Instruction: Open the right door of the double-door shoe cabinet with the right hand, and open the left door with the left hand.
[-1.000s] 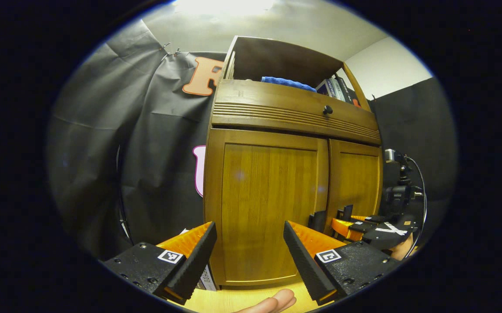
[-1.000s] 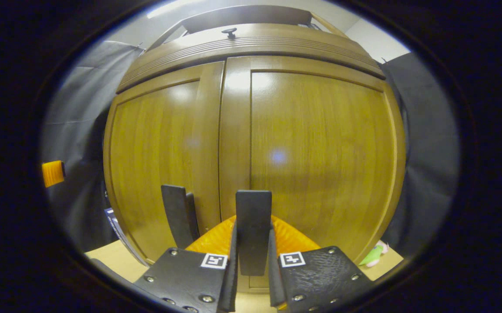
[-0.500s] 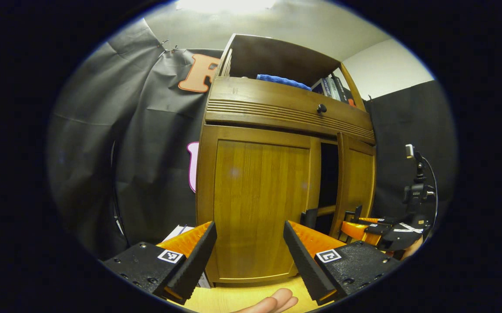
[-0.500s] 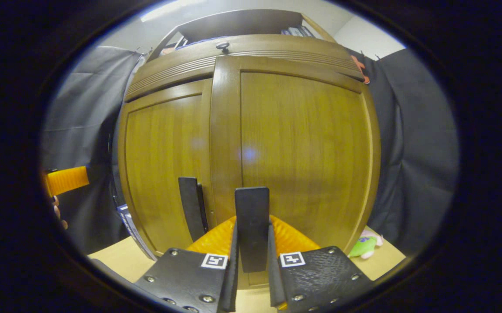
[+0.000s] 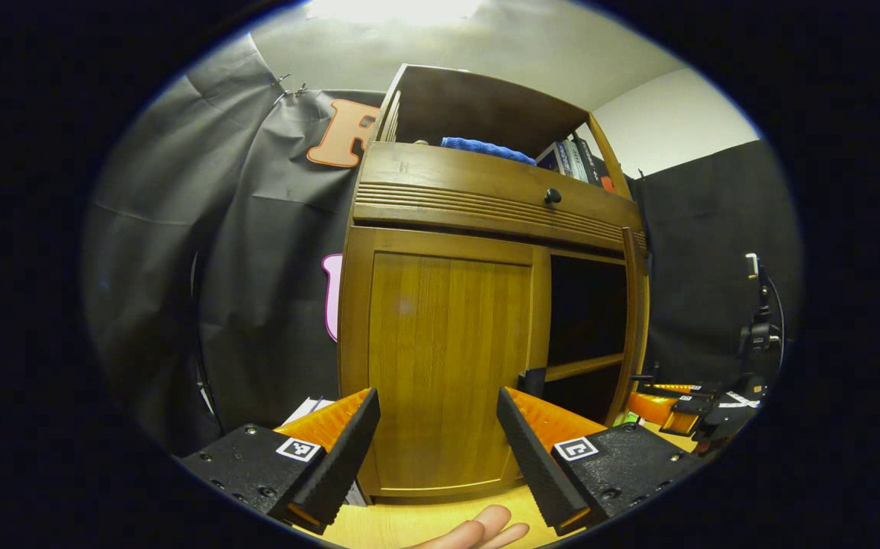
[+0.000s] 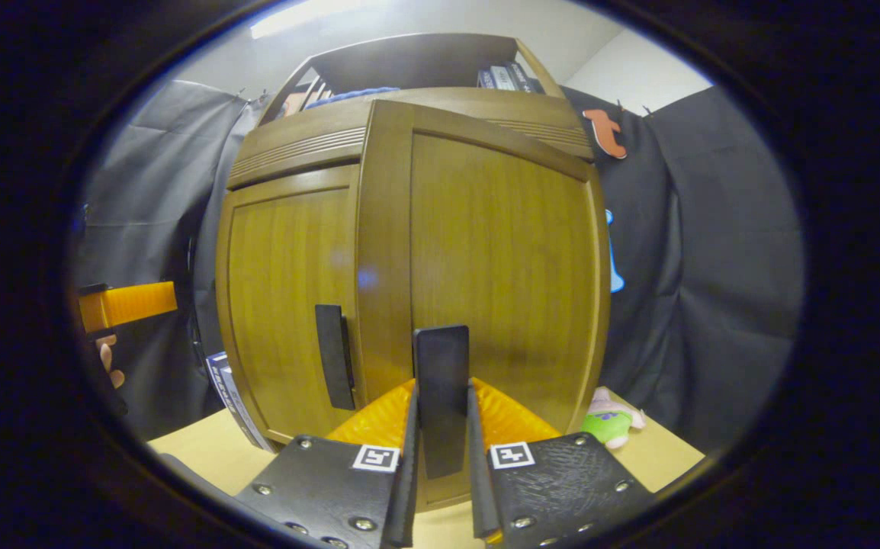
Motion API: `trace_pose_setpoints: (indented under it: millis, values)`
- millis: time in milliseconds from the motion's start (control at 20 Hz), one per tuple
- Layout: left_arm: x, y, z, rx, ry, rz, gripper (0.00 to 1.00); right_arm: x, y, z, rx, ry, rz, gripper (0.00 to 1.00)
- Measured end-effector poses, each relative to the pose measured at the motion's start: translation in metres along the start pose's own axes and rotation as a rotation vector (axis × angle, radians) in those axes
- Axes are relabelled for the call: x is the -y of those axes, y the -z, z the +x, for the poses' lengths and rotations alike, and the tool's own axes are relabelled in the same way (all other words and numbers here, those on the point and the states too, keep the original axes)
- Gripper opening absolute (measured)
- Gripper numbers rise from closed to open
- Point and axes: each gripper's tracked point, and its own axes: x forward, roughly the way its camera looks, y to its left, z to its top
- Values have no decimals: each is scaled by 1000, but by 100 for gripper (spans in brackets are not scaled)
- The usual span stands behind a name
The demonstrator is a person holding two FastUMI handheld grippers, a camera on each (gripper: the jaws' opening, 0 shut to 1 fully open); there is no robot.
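Observation:
The wooden shoe cabinet's left door (image 5: 448,366) is closed, its dark handle (image 5: 531,381) just beyond my right-hand fingertip. My left gripper (image 5: 436,438) hovers open in front of that door, touching nothing. The right door (image 5: 634,320) stands swung out, edge-on, baring a dark interior (image 5: 585,305) with a shelf. In the right gripper view the right door (image 6: 501,267) faces me and my right gripper (image 6: 441,427) is shut on its vertical dark handle (image 6: 441,366). The left door (image 6: 287,305) and its handle (image 6: 333,366) lie to the left. The left gripper (image 6: 127,303) shows at the far left.
Above the doors is a drawer with a dark knob (image 5: 553,196); the open top shelf holds a blue cloth (image 5: 486,146) and books (image 5: 573,156). A plush toy (image 6: 611,423) lies on the wooden table (image 6: 669,450) beside the cabinet. A camera stand (image 5: 756,328) is at the right.
The right door has swung from closed to wide open, pulled by my right gripper on its handle. My left gripper has stayed open before the left door.

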Motion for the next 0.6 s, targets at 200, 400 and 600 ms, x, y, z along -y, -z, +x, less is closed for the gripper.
trace_pose_setpoints:
  millis: [200, 400, 600]
  values:
    - [5, -2, -3, 4, 13, 2, 92, 3, -4, -7, 7, 29, -8, 29]
    - [10, -1, -3, 3, 22, 12, 92, -3, -22, -15, 10, 53, -5, 29]
    - [12, -1, -5, 6, 26, 15, 93, 10, -23, -24, 20, 85, -3, 29]
